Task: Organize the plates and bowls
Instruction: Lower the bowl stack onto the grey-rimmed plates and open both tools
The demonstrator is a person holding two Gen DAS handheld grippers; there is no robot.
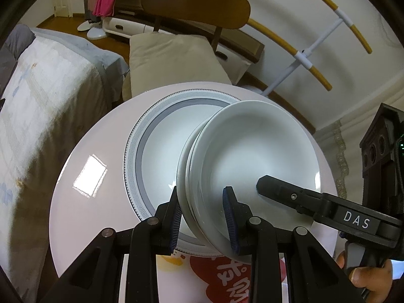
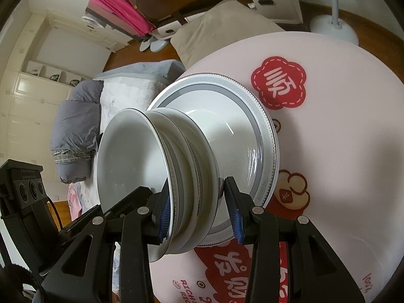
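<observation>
A stack of white bowls (image 1: 252, 156) sits in a large grey-patterned plate (image 1: 156, 136) on the round pink table (image 1: 83, 202). My left gripper (image 1: 203, 219) is shut on the near rim of the stack, one pad inside, one outside. My right gripper (image 2: 200, 212) is shut on the stack's rim (image 2: 181, 176) from the other side; its finger (image 1: 290, 194) reaches into the top bowl in the left wrist view. In the right wrist view the bowls (image 2: 131, 156) stand over the patterned plate (image 2: 252, 131).
A wooden chair (image 1: 197, 7) with a beige cushion (image 1: 174, 63) stands behind the table. A bed (image 1: 45, 116) lies to the left. Red printed stickers (image 2: 277, 83) mark the tabletop (image 2: 341, 151). A lamp base (image 2: 333, 27) stands beyond the table.
</observation>
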